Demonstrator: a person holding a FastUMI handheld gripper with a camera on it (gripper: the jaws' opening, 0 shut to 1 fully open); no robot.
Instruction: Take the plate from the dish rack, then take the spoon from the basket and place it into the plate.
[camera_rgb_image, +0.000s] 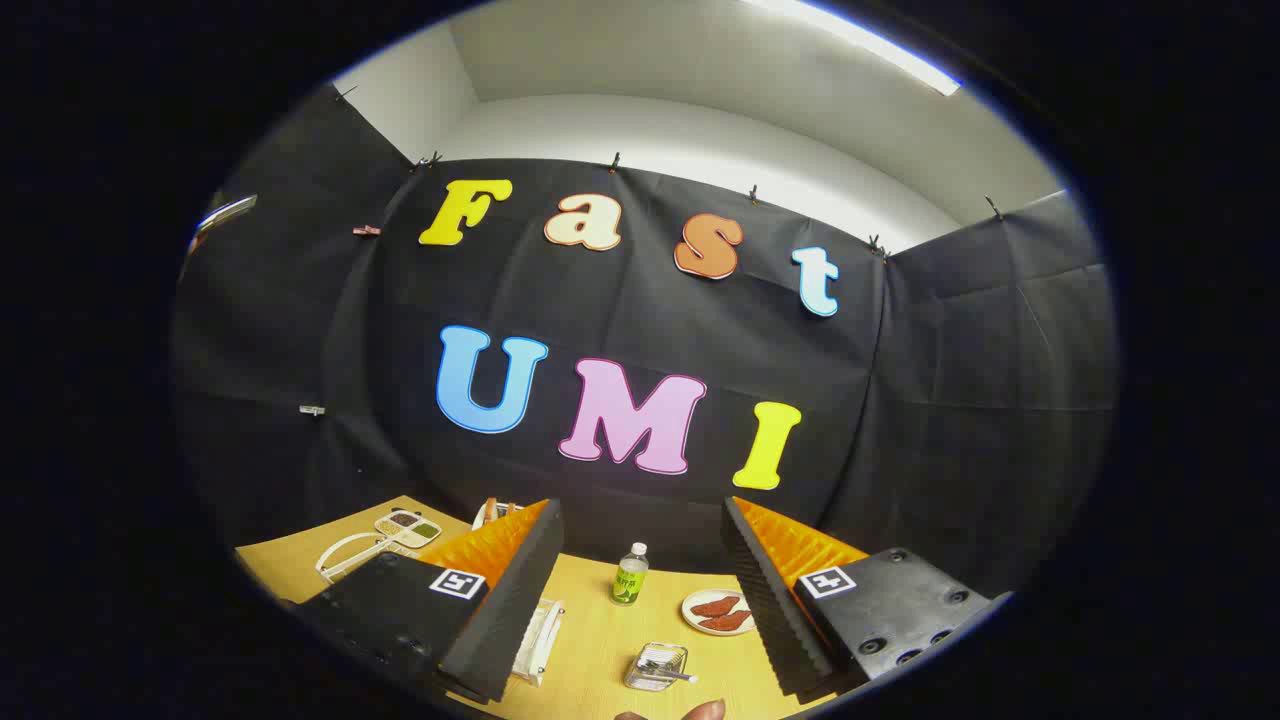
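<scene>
Gripper view: the gripper (640, 590) hangs above the wooden table (600, 650), fingers spread wide with nothing between them. Between and below them a clear basket (655, 667) holds the spoon (668, 673), its long axis pointing toward the right finger. The white dish rack (538, 640) sits beside the left finger; whether it holds the plate cannot be told.

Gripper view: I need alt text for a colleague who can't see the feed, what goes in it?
The gripper is held high above a wooden table, its fingers spread open and holding nothing. Between them stand a small bottle, a plate of reddish food and a clear basket with a utensil; a white rack sits beside the left finger, black cloth wall behind.
</scene>
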